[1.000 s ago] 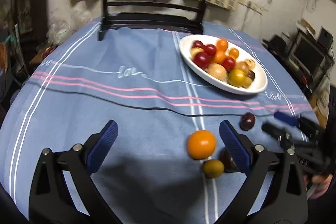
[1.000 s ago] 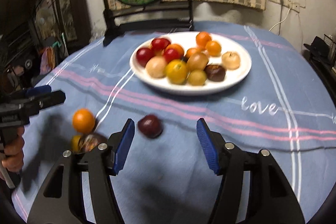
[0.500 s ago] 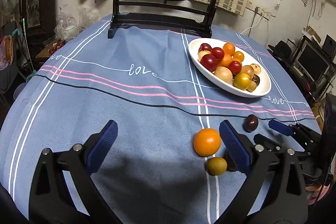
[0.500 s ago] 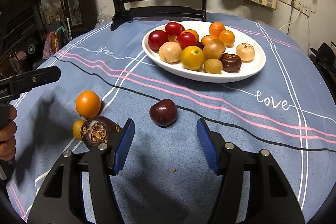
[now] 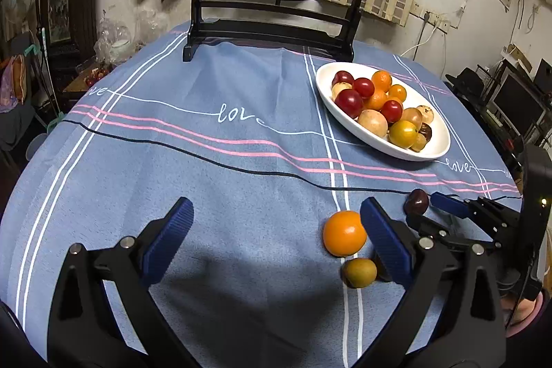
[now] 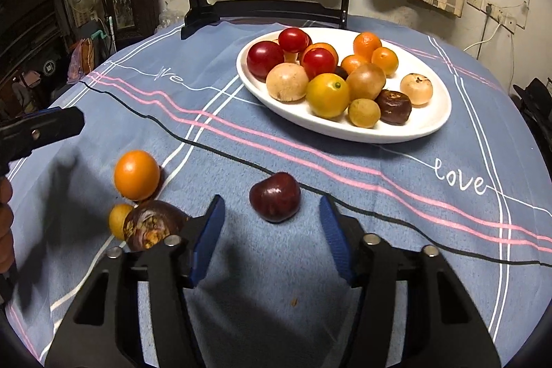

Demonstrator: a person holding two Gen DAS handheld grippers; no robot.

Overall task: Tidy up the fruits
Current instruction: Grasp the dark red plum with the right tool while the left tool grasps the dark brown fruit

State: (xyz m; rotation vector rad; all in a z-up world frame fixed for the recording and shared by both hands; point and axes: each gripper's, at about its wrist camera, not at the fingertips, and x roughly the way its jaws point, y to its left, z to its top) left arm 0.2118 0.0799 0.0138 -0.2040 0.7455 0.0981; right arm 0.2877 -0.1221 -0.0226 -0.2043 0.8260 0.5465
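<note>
A dark red plum (image 6: 275,197) lies on the blue tablecloth just ahead of my right gripper (image 6: 271,212), partly between its blue fingertips. The jaws are closing, and the pads stand clear of the plum on both sides. To its left sit an orange (image 6: 137,175), a small yellow fruit (image 6: 115,219) and a mottled dark purple fruit (image 6: 151,223). My left gripper (image 5: 276,209) is open and empty, with the orange (image 5: 344,233) just inside its right finger. A white oval plate (image 6: 427,123) further back holds several fruits.
A dark wooden stand with a round goldfish panel (image 5: 276,33) rises at the table's far edge. The table edge drops off to the right toward shelves and monitors (image 5: 517,99). Open cloth stretches across the left half (image 5: 155,161). A person's hand (image 6: 5,230) grips the left tool.
My right gripper has moved forward and down onto the plum, and its jaws have narrowed. The left gripper has kept its place.
</note>
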